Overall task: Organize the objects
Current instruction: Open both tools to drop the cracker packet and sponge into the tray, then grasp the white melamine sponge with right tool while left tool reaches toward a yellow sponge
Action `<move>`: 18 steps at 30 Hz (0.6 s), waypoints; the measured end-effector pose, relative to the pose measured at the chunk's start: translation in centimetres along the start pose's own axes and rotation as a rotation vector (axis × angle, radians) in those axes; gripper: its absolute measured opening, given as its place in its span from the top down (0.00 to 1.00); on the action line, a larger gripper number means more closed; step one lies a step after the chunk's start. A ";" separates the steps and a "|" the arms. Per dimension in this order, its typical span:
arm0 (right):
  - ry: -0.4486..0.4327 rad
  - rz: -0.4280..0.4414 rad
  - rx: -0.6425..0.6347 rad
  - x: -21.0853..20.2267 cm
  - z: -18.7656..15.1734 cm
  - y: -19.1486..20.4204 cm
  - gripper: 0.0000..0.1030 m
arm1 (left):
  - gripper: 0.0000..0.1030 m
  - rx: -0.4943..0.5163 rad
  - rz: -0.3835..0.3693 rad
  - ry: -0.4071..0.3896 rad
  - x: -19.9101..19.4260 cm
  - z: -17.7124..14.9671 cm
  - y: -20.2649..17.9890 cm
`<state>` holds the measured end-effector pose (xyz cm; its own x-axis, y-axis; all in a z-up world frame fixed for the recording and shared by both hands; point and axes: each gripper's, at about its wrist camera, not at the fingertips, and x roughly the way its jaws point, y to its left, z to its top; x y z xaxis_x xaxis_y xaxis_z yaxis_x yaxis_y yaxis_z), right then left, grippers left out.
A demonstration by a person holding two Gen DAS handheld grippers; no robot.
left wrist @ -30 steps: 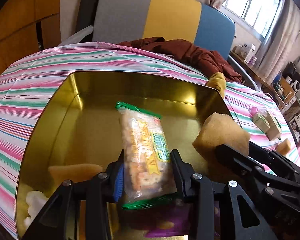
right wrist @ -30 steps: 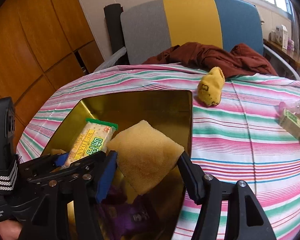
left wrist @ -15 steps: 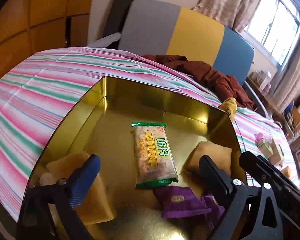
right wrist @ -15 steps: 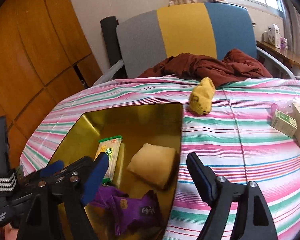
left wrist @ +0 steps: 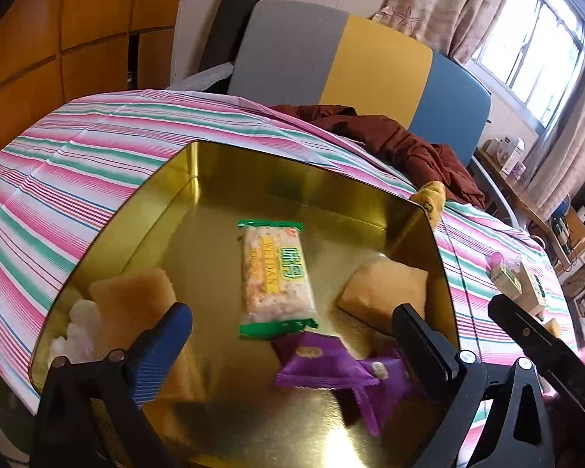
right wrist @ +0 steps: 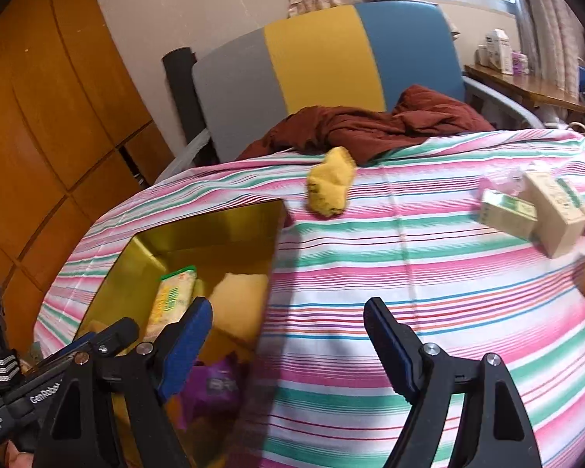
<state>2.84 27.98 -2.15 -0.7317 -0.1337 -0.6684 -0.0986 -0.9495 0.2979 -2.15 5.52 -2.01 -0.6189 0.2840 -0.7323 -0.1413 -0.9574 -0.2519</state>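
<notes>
A gold tin tray (left wrist: 199,179) sits on the striped tablecloth; it also shows in the right wrist view (right wrist: 222,218). In it lie a green-edged cracker packet (left wrist: 275,277), a yellow sponge (left wrist: 384,292) at its right, another sponge (left wrist: 132,300) at its left and purple wrappers (left wrist: 331,366). My left gripper (left wrist: 292,339) is open and empty above the tray's near side. My right gripper (right wrist: 288,331) is open and empty over the cloth beside the tray's right rim.
A yellow sock (right wrist: 329,187) lies beyond the tray. Small green-and-cream cartons (right wrist: 534,210) stand on the cloth at the right. A dark red garment (right wrist: 370,124) lies on the chair behind the table. White lumps (left wrist: 78,327) sit in the tray's left corner.
My left gripper let go of the cracker packet and my right let go of the sponge; both now lie in the tray. Both grippers opened and pulled back; the right swung right over the cloth.
</notes>
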 end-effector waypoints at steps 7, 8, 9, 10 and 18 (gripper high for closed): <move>-0.020 -0.083 0.048 -1.5 -0.4 -3.8 0.21 | 0.00 0.031 0.000 -0.040 -0.8 -0.2 -1.8; -0.022 -0.096 0.059 -1.8 -0.6 -4.6 0.21 | 0.00 0.036 -0.004 -0.043 -0.9 -0.2 -2.1; -0.024 -0.109 0.066 -2.0 -0.8 -5.2 0.21 | 0.00 0.042 -0.011 -0.051 -1.1 -0.3 -2.4; -0.026 -0.126 0.074 -2.2 -0.9 -5.8 0.21 | 0.00 0.050 -0.019 -0.057 -1.2 -0.3 -2.8; -0.095 -0.462 0.128 -5.4 -2.5 -12.3 0.21 | 0.00 0.143 -0.075 -0.056 -1.5 -0.7 -6.8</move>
<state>9.67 39.65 -3.88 -0.6493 0.3260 -0.6871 -0.5056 -0.8599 0.0698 0.30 11.63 0.34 -0.6439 0.3550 -0.6778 -0.2945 -0.9326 -0.2087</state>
